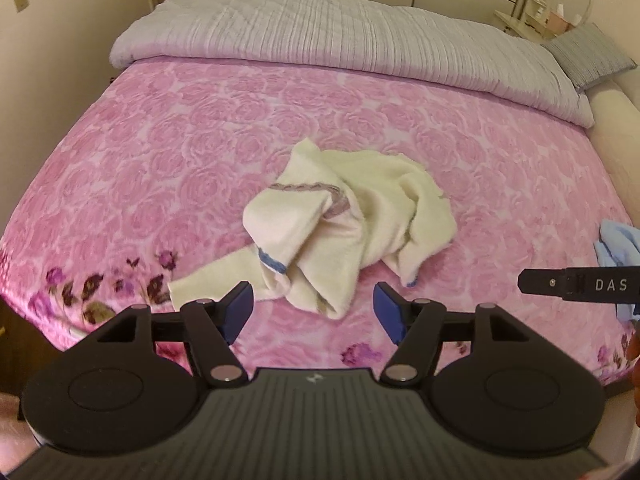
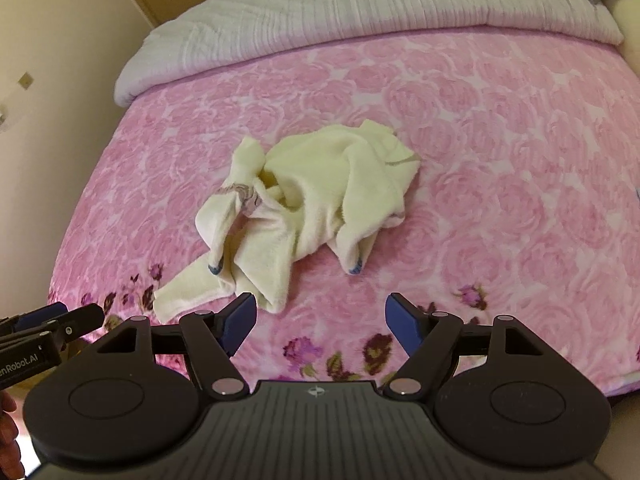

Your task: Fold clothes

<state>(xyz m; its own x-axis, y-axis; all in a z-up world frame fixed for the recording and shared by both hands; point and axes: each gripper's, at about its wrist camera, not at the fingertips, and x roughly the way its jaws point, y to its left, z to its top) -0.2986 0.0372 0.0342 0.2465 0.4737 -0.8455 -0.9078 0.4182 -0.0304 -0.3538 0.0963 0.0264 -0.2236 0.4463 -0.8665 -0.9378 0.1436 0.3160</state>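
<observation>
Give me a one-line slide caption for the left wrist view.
Open left gripper poised over a crumpled cream garment on a pink rose-patterned bedspread, nothing grasped yet.

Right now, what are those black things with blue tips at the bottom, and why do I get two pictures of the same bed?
Those are grabbing tools that a person holds, one in each hand. Each has a small camera looking forward along its two fingers, so you get two pictures. One shows the left tool, the other the right tool. The blue tips are soft pads. Both tools are open and hold nothing. On the pink rose blanket lies a crumpled cream cloth, waiting to be folded. Behind it is a rolled pale quilt. At the right edge of the left picture you can see something light blue; I cannot tell what it is.
</observation>
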